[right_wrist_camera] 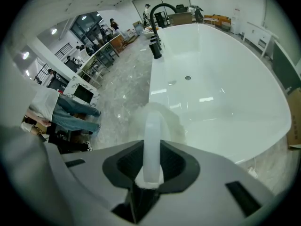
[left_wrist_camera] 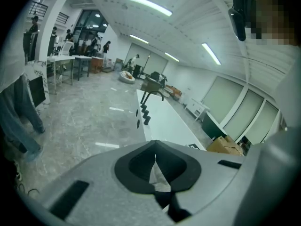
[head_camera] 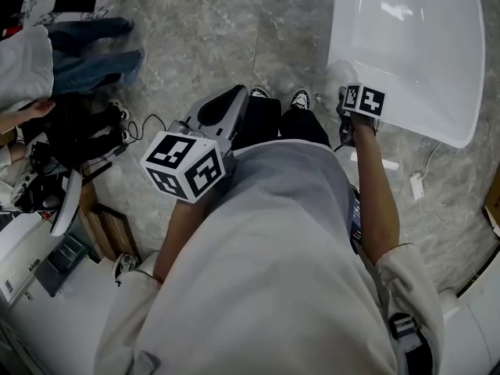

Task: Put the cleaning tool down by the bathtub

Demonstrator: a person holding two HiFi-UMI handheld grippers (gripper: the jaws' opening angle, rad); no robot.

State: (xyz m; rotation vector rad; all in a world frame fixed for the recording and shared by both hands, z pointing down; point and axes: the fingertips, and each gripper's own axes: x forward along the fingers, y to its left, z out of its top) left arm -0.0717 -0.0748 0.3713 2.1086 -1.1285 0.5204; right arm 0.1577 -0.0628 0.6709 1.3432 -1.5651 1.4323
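Note:
The cleaning tool has a white plastic handle and a pale fluffy head. My right gripper is shut on the handle and points steeply down. In the head view the tool's head hangs over the floor beside the near rim of the white bathtub, just beyond my right gripper. The bathtub fills the right gripper view. My left gripper is held out at the left over the floor. Its jaws meet at the tips with nothing between them.
A black faucet stands at the tub's far end. My shoes are on the grey marble floor next to the tub. A white plug with a cable lies by the tub's near end. Another person in jeans and dark bags are at the left.

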